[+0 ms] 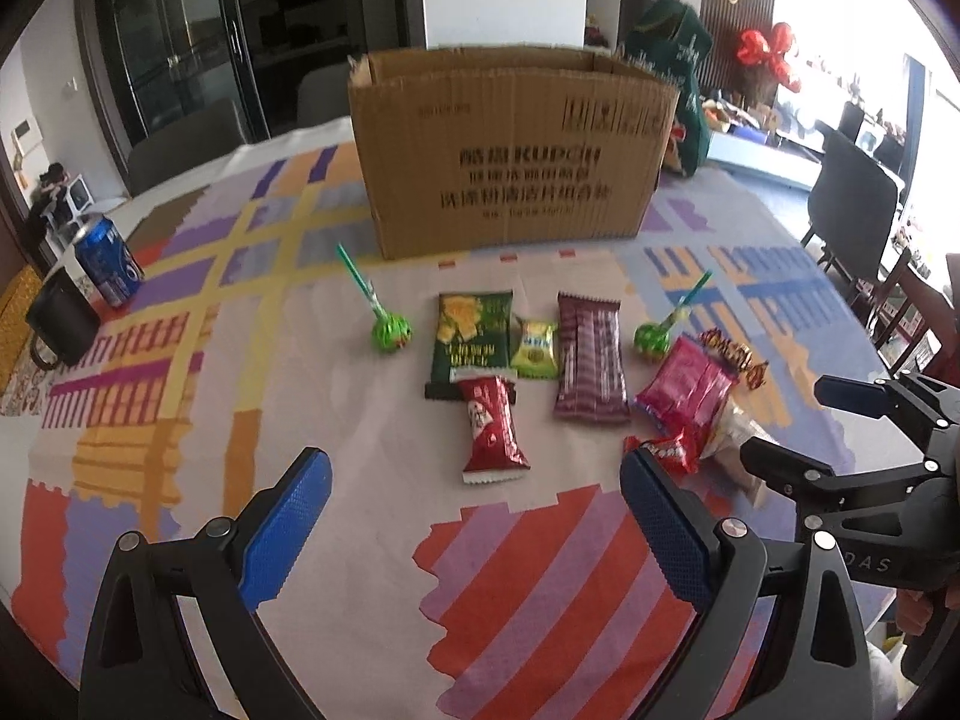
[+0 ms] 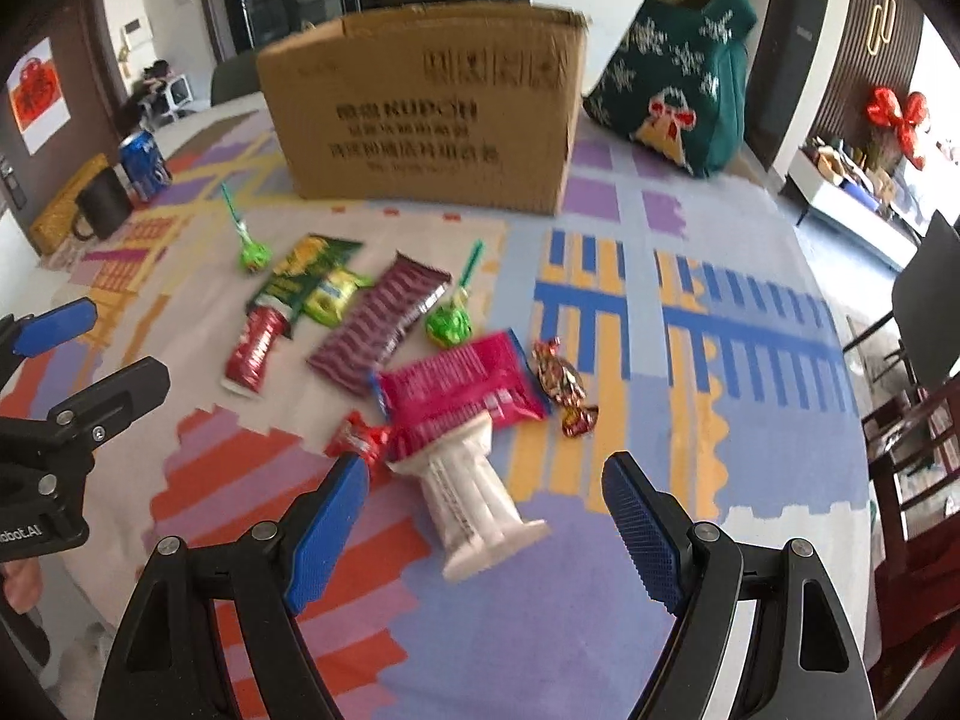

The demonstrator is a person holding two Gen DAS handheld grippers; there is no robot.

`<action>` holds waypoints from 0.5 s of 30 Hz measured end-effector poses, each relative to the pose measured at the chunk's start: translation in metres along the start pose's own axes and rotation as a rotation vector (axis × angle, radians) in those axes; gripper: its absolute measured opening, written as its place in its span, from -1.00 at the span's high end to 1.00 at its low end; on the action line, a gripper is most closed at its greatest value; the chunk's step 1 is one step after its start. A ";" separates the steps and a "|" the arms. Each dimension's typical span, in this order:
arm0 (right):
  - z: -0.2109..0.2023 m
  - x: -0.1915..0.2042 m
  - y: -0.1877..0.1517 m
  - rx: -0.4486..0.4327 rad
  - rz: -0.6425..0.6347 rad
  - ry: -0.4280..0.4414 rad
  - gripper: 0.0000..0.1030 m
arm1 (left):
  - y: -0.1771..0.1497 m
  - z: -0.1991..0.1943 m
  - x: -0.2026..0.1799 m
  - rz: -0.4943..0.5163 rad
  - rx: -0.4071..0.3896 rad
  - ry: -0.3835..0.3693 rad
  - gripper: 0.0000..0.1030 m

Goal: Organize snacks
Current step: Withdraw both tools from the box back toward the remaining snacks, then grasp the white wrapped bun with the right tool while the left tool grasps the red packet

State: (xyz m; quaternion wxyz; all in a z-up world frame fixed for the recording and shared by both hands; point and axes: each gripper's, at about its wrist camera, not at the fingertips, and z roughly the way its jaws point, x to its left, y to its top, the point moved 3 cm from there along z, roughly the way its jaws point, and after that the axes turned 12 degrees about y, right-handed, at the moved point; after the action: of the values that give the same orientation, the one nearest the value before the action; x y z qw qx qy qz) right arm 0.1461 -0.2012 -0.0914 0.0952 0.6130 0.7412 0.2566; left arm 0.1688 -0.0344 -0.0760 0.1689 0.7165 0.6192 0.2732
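Observation:
Several snacks lie on the patterned tablecloth in front of an open cardboard box (image 1: 510,156) (image 2: 426,114). They include a red wafer pack (image 1: 492,429) (image 2: 255,348), a green chip bag (image 1: 471,333), a purple pack (image 1: 589,360) (image 2: 378,324), a pink pack (image 1: 684,387) (image 2: 462,393), a white pack (image 2: 474,504) and two green lollipops (image 1: 390,330) (image 1: 654,339). My left gripper (image 1: 474,516) is open and empty, just short of the red wafer pack. My right gripper (image 2: 486,522) is open, its fingers either side of the white pack without touching it.
A blue soda can (image 1: 108,261) and a black mug (image 1: 63,324) stand at the table's left edge. A green knitted bag (image 2: 678,78) sits right of the box. Small wrapped candies (image 2: 561,381) lie right of the pink pack. Chairs stand beyond the table's right side.

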 end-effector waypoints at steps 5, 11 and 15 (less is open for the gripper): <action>0.010 -0.002 -0.006 0.051 0.001 -0.013 -0.57 | -0.004 0.015 -0.004 0.004 0.040 -0.007 -0.86; 0.021 -0.002 -0.011 0.088 0.002 -0.016 -0.56 | -0.002 0.029 -0.004 0.004 0.063 -0.003 -0.81; 0.027 -0.004 -0.010 0.104 0.003 -0.023 -0.47 | 0.002 0.039 -0.006 0.011 0.069 0.000 -0.72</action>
State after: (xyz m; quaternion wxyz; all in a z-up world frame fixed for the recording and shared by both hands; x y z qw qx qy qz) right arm 0.1502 -0.1990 -0.1201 0.0714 0.6211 0.7514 0.2110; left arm 0.1935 -0.0369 -0.1067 0.1425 0.7253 0.6243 0.2527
